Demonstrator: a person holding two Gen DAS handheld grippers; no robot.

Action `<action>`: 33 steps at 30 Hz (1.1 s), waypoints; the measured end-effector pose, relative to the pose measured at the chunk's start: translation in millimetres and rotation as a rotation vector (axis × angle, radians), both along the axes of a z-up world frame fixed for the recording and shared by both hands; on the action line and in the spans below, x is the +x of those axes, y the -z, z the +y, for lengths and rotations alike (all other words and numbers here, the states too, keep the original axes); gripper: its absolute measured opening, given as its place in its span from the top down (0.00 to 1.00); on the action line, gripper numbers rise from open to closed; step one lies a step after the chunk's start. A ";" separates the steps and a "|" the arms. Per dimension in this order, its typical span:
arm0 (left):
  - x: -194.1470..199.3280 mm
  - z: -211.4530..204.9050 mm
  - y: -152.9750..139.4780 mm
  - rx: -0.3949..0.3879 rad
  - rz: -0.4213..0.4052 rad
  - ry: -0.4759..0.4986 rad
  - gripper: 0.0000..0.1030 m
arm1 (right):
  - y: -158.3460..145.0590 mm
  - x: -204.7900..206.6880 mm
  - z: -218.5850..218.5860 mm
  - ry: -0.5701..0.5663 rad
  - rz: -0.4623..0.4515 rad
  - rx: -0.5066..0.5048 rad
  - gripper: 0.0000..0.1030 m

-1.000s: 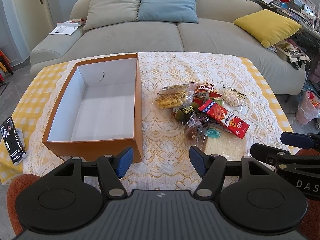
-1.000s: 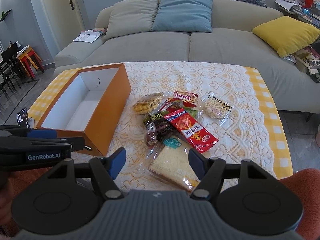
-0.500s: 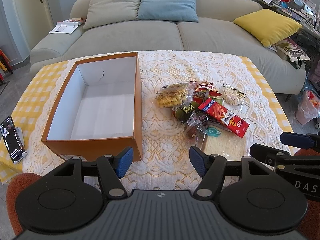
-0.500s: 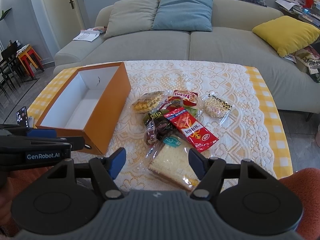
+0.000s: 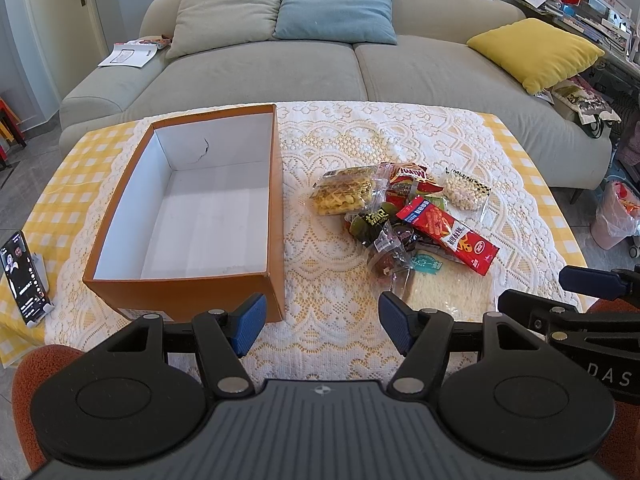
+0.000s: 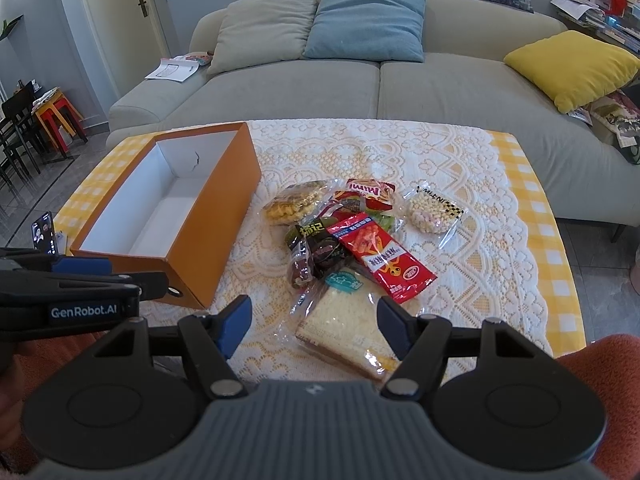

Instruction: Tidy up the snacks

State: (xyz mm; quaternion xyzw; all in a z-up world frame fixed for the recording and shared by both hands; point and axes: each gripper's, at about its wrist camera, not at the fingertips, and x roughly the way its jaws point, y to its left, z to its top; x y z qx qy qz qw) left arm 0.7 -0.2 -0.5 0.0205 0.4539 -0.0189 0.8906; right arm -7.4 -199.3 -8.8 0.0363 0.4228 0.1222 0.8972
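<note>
Right tool (image 6: pixel 314 322) open over half-hidden sandwich pack (image 6: pixel 344 330), snacks overlapping

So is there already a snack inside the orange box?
No, the orange box shows only its bare white inside, and the snack pile lies on the tablecloth beside it.

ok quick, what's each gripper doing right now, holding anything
left gripper: open, holding nothing.
right gripper: open, holding nothing, above the wrapped sandwich.

Our left tool (image 5: pixel 322 326) and right tool (image 6: pixel 314 324) are black, with blue ribbed pads (image 5: pixel 249 322), silver screws and ridged grey bodies; we wear fuzzy rust-orange sleeves (image 6: pixel 600 364).
</note>
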 end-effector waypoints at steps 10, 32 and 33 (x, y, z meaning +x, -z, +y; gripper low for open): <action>-0.7 -0.5 -0.1 -0.001 0.001 0.001 0.26 | 0.7 -0.6 -0.5 -0.002 0.001 -0.002 0.34; 48.9 -27.3 29.5 -0.126 0.079 0.143 0.25 | 55.0 57.2 -38.1 -0.056 0.053 -0.067 0.37; 55.6 -29.6 32.7 -0.139 0.090 0.146 0.25 | 59.7 63.1 -38.0 -0.077 0.054 -0.074 0.40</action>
